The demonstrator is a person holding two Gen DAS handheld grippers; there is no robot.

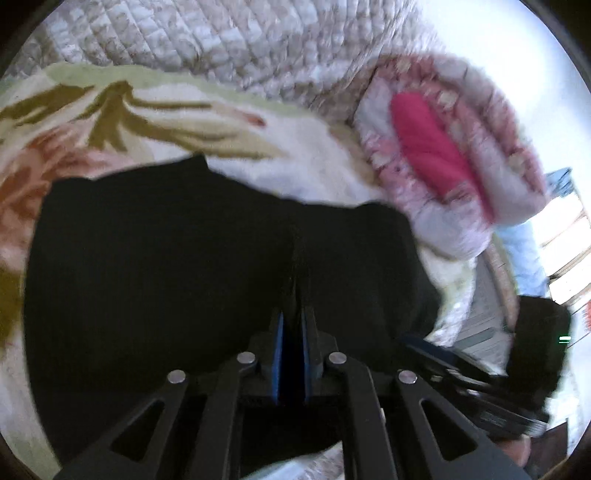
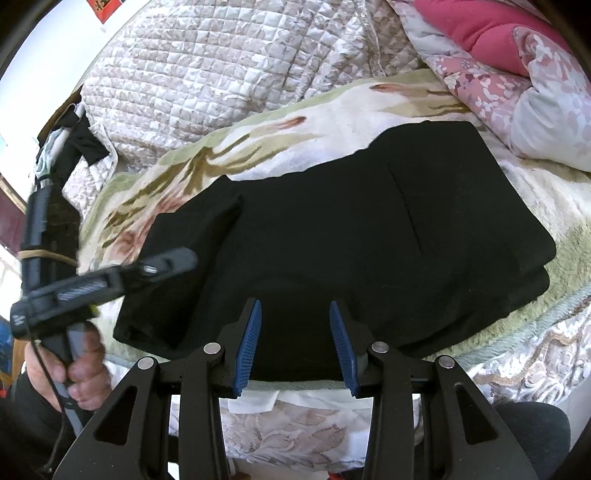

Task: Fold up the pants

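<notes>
Black pants (image 2: pixel 351 229) lie folded on a floral blanket (image 2: pixel 280 147) on the bed. In the left wrist view the pants (image 1: pixel 166 266) fill the middle. My left gripper (image 1: pixel 293 314) is shut, its blue pads nearly together with dark pants cloth pinched between them. It also shows in the right wrist view (image 2: pixel 110 280), held by a hand at the pants' left end. My right gripper (image 2: pixel 295 314) is open and empty, its jaws spread just over the pants' near edge.
A quilted cream bedspread (image 2: pixel 221 66) lies behind the blanket. A pink floral duvet with a red pillow (image 2: pixel 491 26) is bundled at the far right, also in the left wrist view (image 1: pixel 428 147). The bed's near edge is by my right gripper.
</notes>
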